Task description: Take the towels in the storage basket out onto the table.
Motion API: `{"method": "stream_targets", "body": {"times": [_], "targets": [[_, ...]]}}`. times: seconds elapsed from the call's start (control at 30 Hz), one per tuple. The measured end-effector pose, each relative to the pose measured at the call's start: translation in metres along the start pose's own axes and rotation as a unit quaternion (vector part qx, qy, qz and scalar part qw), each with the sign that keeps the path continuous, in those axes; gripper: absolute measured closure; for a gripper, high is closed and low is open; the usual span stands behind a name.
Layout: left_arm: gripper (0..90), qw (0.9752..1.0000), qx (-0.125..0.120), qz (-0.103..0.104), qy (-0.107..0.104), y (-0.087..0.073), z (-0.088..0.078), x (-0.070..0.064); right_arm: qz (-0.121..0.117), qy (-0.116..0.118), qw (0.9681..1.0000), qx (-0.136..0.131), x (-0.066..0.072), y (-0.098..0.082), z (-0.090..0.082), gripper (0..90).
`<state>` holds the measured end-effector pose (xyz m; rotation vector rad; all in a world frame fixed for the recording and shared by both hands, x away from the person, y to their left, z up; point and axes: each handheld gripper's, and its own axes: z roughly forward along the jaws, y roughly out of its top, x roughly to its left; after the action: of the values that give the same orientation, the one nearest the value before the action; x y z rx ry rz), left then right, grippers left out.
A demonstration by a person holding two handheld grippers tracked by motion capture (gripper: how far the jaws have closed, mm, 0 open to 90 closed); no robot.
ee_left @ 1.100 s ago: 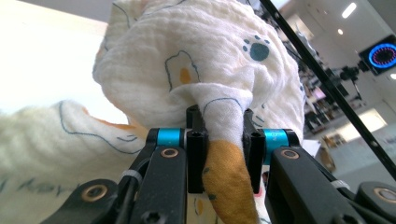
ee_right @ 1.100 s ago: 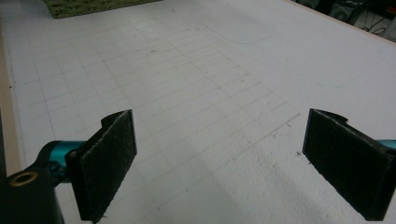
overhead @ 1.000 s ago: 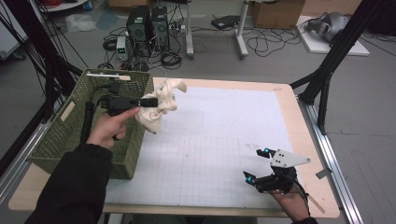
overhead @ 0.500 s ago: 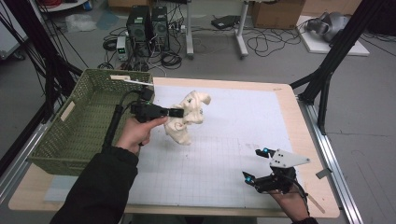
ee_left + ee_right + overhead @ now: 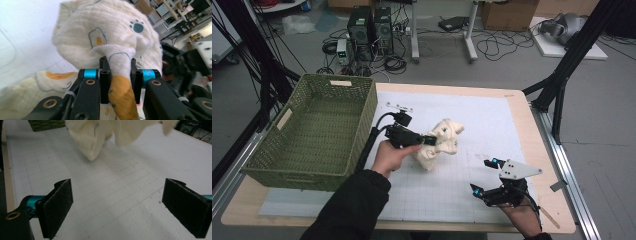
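Beside the green basket, on the white gridded mat, the cream cloth hangs bunched from the left gripper, whose jaws pinch one fold; its lower end seems to reach the mat. The right gripper rests near with jaws wide and empty. I judge the step is bringing the cloth to the mat; next it must be laid down and spread.

I see the basket on the table's left side, the cloth just right of it over the mat, and my right gripper near the front right edge.
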<state>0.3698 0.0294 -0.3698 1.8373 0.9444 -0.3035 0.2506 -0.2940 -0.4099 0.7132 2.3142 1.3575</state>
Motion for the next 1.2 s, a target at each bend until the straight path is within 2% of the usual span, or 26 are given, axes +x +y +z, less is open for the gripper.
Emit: {"method": "stream_targets", "body": {"times": [0.1,0.17,0.23,0.3,0.5,0.6,0.7,0.8,0.87,0.97,1.13,1.2], "targets": [[75.8,0.9999,-0.004,0.001,0.010,-0.010,0.021,0.001,-0.002,-0.001,1.0000,-0.002,0.001,0.001,0.000,9.2],[75.2,0.9996,-0.002,0.011,0.028,-0.013,0.032,0.002,-0.004,0.000,1.0000,-0.004,0.000,0.001,0.001,10.4],[74.2,0.9993,-0.012,0.009,0.034,-0.016,0.040,0.004,-0.004,0.003,1.0000,-0.005,-0.001,0.002,0.001,15.2],[72.7,0.9983,-0.022,0.013,0.053,-0.017,0.046,0.007,-0.001,0.000,1.0000,-0.006,-0.002,0.002,0.001,16.7],[68.1,0.9955,-0.026,0.009,0.091,-0.020,0.065,0.019,0.009,0.005,0.9999,-0.009,-0.008,0.006,0.007,35.9],[64.9,0.9941,-0.019,0.017,0.105,-0.021,0.074,0.023,0.014,0.011,0.9998,-0.004,-0.012,0.008,0.013,45.1],[60.2,0.9925,-0.019,0.025,0.118,-0.022,0.079,0.024,0.009,0.011,0.9999,0.008,-0.015,0.010,0.022,52.1],[53.8,0.9915,-0.023,0.037,0.122,-0.020,0.077,0.023,-0.001,0.008,0.9998,0.018,-0.020,0.012,0.031,57.9],[48.2,0.9919,-0.030,0.036,0.118,-0.019,0.073,0.022,-0.004,0.008,0.9996,0.027,-0.023,0.013,0.038,60.0],[43.0,0.9913,-0.041,0.048,0.116,-0.016,0.063,0.018,0.000,0.009,0.9993,0.036,-0.028,0.014,0.046,61.9],[41.2,0.9893,-0.057,0.070,0.115,-0.014,0.044,0.011,0.004,0.008,0.9987,0.050,-0.035,0.014,0.058,62.2],[40.9,0.9883,-0.056,0.079,0.118,-0.015,0.038,0.009,0.006,0.007,0.9985,0.054,-0.037,0.013,0.061,62.1]]}}
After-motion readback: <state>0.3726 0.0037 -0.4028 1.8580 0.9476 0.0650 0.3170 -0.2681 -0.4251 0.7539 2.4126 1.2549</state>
